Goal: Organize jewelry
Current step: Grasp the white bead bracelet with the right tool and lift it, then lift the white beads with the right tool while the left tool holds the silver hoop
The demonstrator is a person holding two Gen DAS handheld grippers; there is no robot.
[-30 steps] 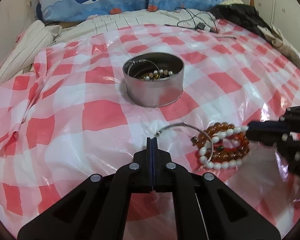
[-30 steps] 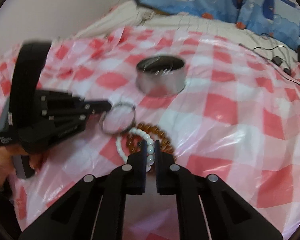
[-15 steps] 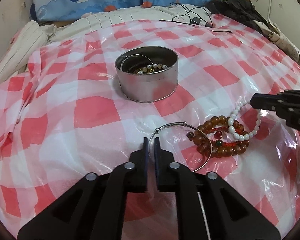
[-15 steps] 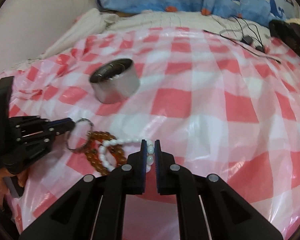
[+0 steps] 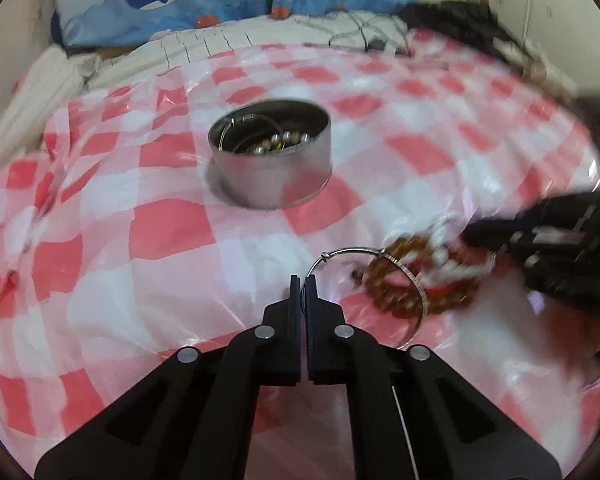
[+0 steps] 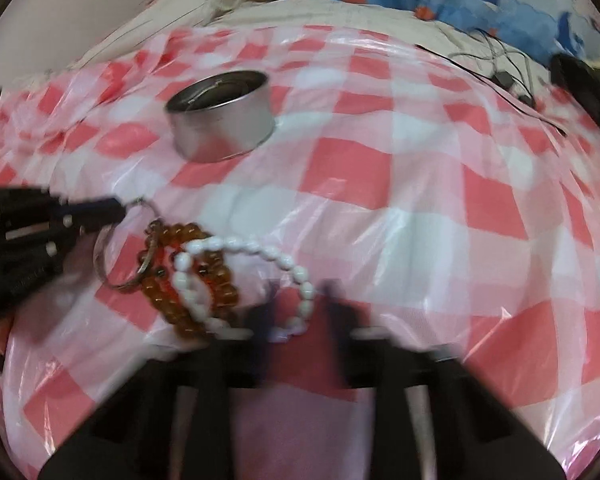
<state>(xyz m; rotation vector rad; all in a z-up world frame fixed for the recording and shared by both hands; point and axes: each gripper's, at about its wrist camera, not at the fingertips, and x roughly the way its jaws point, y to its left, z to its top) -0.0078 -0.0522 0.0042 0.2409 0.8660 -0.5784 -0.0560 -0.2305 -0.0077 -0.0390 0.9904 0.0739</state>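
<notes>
Clamping silver bangle (image 5: 356, 249) in our left gripper (image 5: 302, 280), jaws just closed | our right gripper (image 6: 300, 306) pinches white bead bracelet (image 6: 236, 245)

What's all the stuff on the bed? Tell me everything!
Tin: one, silver, mid-cloth, pearly beads and a hoop inside.
Bangle: one, silver, near the amber beads.
Amber bead bracelet: at least one, brown-orange, tangled on the cloth.
White bead bracelet: one, white, over the amber beads.
Plastic cloth: one, red-and-white checked, covering the bed.
Whale pillow: blue, far end.
Cables: black, far edge.
Left gripper: black, shut on the bangle.
Right gripper: black, shut on the white bead bracelet.
</notes>
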